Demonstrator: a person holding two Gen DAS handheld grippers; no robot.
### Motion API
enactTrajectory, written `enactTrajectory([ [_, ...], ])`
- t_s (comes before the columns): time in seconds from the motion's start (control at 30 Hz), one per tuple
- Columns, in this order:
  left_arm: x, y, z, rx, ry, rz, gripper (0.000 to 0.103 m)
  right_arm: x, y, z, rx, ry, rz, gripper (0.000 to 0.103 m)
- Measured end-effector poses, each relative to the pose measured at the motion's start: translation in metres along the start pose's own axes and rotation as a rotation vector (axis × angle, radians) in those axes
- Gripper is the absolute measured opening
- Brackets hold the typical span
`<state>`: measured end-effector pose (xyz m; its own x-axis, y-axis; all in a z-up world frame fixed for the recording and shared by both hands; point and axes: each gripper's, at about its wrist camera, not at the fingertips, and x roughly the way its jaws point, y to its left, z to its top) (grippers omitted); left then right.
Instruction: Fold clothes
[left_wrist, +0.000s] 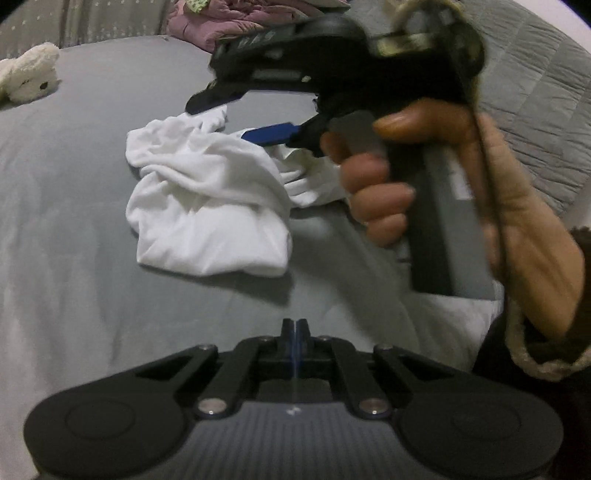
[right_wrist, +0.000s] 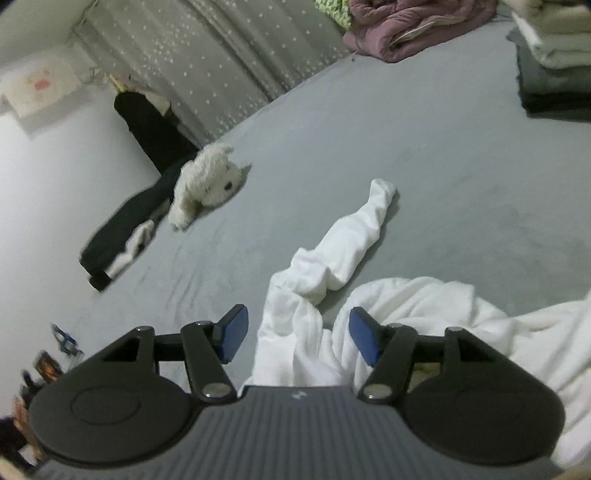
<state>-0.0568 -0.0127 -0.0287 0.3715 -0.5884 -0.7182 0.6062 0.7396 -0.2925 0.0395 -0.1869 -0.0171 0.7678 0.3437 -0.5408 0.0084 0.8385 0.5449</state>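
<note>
Grey bed sheet (right_wrist: 424, 147) fills both views. My left gripper (left_wrist: 294, 326) is closed on nothing. My right gripper (right_wrist: 295, 334) has its jaws apart, pads clear of the crumpled white garment (right_wrist: 369, 306) bunched between them and trailing toward 1 o'clock. White plush toy (right_wrist: 207, 184) at 10 o'clock, folded stack (right_wrist: 554, 66) at 2 o'clock.

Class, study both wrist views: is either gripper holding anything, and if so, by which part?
Nothing is held. The left gripper is shut on nothing; the right gripper is open over the crumpled white garment, pads not touching it.
</note>
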Motion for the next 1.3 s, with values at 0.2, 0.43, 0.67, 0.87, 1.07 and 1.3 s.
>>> enactTrajectory([
  [0.2, -0.007, 0.009, -0.001, -0.017, 0.020, -0.012, 0.016, 0.015, 0.009, -0.013, -0.117, -0.001, -0.010, 0.064],
  [0.43, -0.017, 0.017, -0.003, -0.042, -0.001, 0.024, 0.050, 0.015, 0.025, -0.026, -0.274, -0.060, -0.048, 0.063],
  [0.67, -0.032, 0.040, -0.002, -0.063, -0.042, 0.161, 0.071, 0.021, 0.033, -0.027, -0.303, -0.096, -0.096, 0.063],
  [0.87, -0.037, 0.055, -0.003, -0.113, -0.063, 0.232, 0.075, 0.023, 0.047, -0.032, -0.404, -0.137, -0.138, 0.063],
  [1.07, -0.037, 0.063, 0.002, -0.161, -0.075, 0.257, 0.075, 0.032, 0.052, -0.039, -0.468, -0.141, -0.171, 0.063],
  [1.3, -0.036, 0.067, 0.004, -0.200, -0.086, 0.278, 0.076, 0.019, 0.056, -0.031, -0.491, -0.205, -0.232, 0.065],
])
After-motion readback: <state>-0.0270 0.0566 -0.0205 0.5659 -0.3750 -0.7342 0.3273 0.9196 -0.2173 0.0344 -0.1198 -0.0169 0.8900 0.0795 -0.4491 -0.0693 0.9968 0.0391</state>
